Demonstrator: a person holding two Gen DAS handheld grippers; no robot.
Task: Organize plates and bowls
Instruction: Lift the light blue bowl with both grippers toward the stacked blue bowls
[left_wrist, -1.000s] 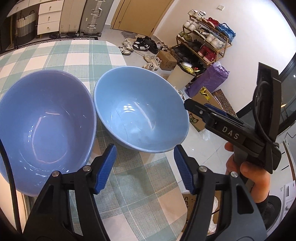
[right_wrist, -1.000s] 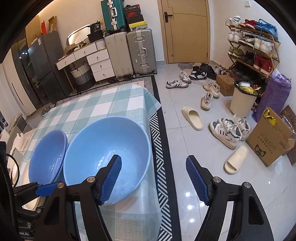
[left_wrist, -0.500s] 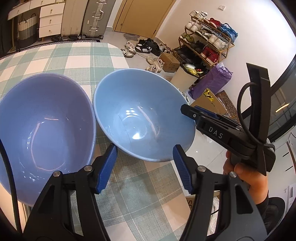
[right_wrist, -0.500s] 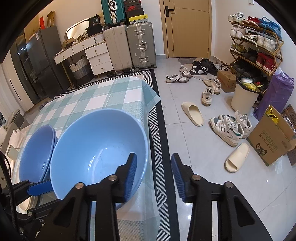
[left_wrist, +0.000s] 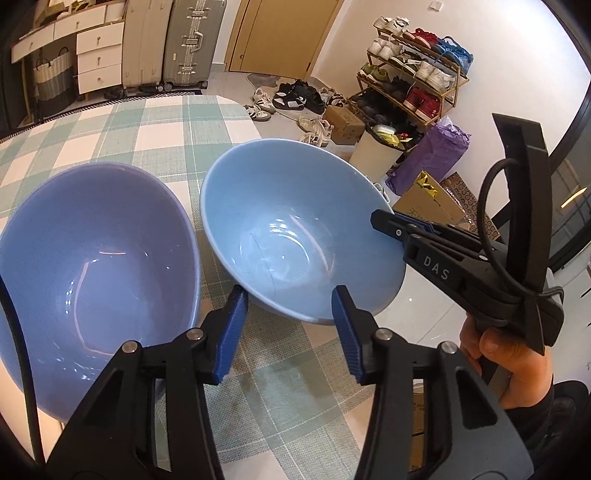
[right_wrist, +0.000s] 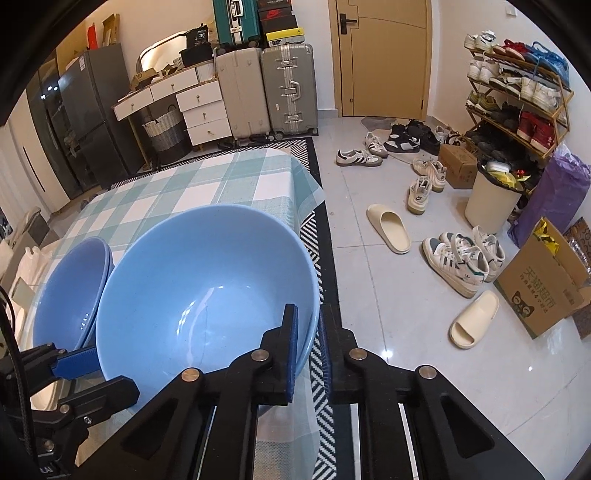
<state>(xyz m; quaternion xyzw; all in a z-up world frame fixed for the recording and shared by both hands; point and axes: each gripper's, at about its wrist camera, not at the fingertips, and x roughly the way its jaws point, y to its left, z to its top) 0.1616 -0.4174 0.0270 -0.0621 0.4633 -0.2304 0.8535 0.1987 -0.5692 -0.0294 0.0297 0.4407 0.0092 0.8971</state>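
Bowls (left_wrist: 295, 236) sit on checked tablecloth (left_wrist: 177, 125), shoe-strewn floor (right_wrist: 417, 236) beside.

We see both views evenly lit and sharp, with black fisheye corners and bent edges. Soft glare streaks mark the light blue bowl (left_wrist: 291, 236) and the darker bowl (left_wrist: 92, 266); the floor tiles (right_wrist: 406, 302) shine, and the far right wall washes out.
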